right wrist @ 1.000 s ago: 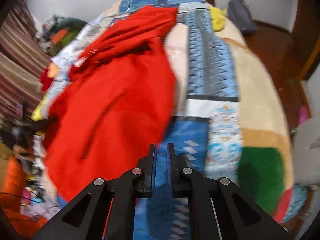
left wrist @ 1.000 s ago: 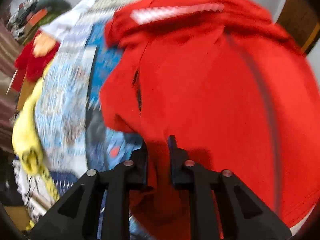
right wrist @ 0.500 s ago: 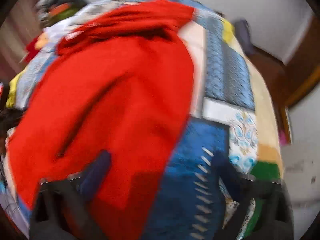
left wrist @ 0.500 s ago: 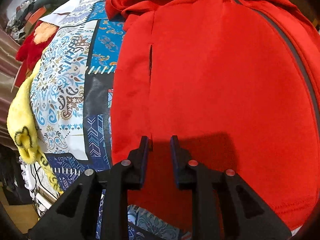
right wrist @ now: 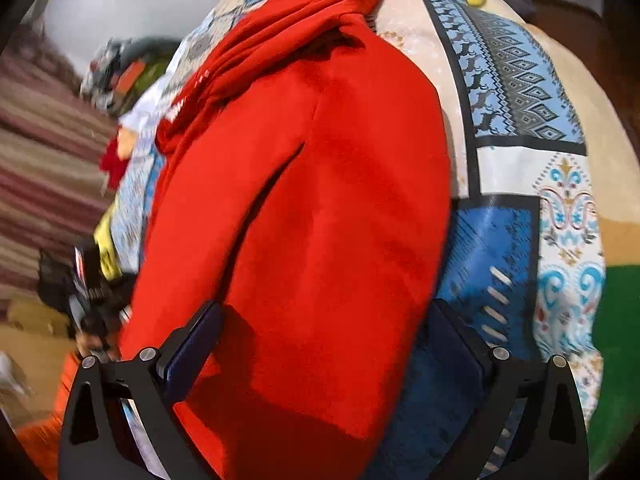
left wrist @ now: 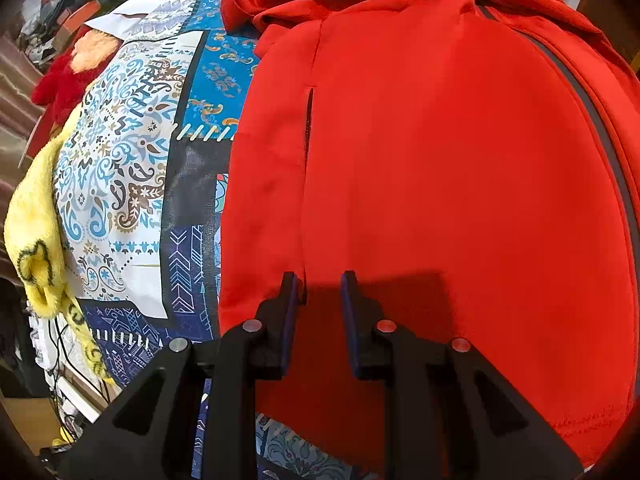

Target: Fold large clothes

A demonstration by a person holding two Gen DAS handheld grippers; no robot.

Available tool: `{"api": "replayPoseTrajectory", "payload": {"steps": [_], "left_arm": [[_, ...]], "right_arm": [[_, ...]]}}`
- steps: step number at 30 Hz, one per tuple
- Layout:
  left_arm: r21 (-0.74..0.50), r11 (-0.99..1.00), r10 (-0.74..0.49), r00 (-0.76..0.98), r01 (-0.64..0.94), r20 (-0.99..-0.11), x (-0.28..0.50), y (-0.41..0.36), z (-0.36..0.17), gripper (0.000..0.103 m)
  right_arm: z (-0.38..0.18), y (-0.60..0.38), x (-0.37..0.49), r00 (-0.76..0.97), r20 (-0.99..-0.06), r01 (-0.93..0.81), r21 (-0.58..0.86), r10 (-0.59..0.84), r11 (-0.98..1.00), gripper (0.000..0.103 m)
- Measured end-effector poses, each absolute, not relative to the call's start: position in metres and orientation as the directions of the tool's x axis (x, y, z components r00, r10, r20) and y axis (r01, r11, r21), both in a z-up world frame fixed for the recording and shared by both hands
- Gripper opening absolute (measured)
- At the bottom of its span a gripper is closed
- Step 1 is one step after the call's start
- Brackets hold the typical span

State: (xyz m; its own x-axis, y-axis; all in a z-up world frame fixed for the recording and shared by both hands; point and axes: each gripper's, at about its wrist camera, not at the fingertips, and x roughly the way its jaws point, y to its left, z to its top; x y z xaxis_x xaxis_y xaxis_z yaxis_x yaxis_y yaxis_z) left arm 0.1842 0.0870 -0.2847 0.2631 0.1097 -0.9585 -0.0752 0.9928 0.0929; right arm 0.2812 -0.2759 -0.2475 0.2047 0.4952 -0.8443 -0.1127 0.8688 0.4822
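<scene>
A large red jacket (left wrist: 440,152) lies spread on a patchwork bedspread (left wrist: 132,152); it has a dark zip line and white stripes at the far end. It also shows in the right wrist view (right wrist: 320,200). My left gripper (left wrist: 319,285) hangs just above the jacket's near left part, its jaws a little apart and empty. My right gripper (right wrist: 324,312) is wide open over the jacket's near hem, one finger on each side of the cloth's right part, holding nothing.
A yellow fluffy cloth (left wrist: 36,232) and a red soft toy (left wrist: 68,76) lie at the bed's left edge. Cables and clutter sit below that edge. The bedspread (right wrist: 520,160) extends to the right, with a beige and green blanket (right wrist: 616,280) beyond.
My right gripper has opened wide and moved left over the jacket's hem. My left gripper let go of the cloth and opened slightly; the jacket now lies flat.
</scene>
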Motion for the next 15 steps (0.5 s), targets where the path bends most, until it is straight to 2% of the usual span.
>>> {"api": "replayPoseTrajectory", "payload": {"steps": [1,4,6,7,8,9,10,11,12,15], "left_arm": [[0.089,0.993,0.107,0.262,-0.082,-0.959,0.185,0.087,-0.285,0.021],[0.066,0.993,0.09,0.257,-0.102,-0.962,0.189,0.091,-0.285,0.021],[0.054,0.993,0.079,0.257,-0.103,-0.963,0.191,0.094,-0.284,0.02],[0.05,0.994,0.075,0.259,-0.101,-0.963,0.194,0.096,-0.283,0.019],[0.044,0.994,0.069,0.261,-0.1,-0.963,0.196,0.096,-0.281,0.018],[0.032,0.995,0.056,0.263,-0.095,-0.963,0.199,0.096,-0.28,0.012],[0.014,0.996,0.037,0.266,-0.089,-0.963,0.203,0.095,-0.279,0.007],[0.007,0.996,0.03,0.269,-0.086,-0.963,0.207,0.095,-0.277,0.005],[0.002,0.997,0.025,0.275,-0.083,-0.961,0.211,0.093,-0.277,0.001],[-0.027,0.996,-0.001,0.301,-0.083,-0.954,0.226,0.088,-0.271,0.0]], "right_arm": [[-0.248,-0.271,0.286,0.215,-0.842,-0.112,0.481,0.494,0.869,0.099],[-0.245,-0.252,0.298,0.235,-0.837,-0.134,0.476,0.495,0.869,0.087],[-0.242,-0.247,0.303,0.232,-0.82,-0.138,0.504,0.523,0.852,0.065],[-0.242,-0.244,0.307,0.229,-0.816,-0.138,0.512,0.53,0.848,0.061],[-0.241,-0.24,0.314,0.222,-0.816,-0.143,0.514,0.534,0.846,0.052],[-0.241,-0.235,0.319,0.211,-0.812,-0.145,0.524,0.543,0.839,0.041],[-0.242,-0.231,0.322,0.201,-0.799,-0.15,0.546,0.566,0.824,0.035],[-0.243,-0.229,0.325,0.193,-0.794,-0.152,0.556,0.577,0.817,0.026],[-0.244,-0.224,0.328,0.174,-0.777,-0.148,0.586,0.605,0.796,0.013],[-0.244,-0.213,0.337,0.16,-0.745,-0.129,0.634,0.647,0.762,0.009]]}}
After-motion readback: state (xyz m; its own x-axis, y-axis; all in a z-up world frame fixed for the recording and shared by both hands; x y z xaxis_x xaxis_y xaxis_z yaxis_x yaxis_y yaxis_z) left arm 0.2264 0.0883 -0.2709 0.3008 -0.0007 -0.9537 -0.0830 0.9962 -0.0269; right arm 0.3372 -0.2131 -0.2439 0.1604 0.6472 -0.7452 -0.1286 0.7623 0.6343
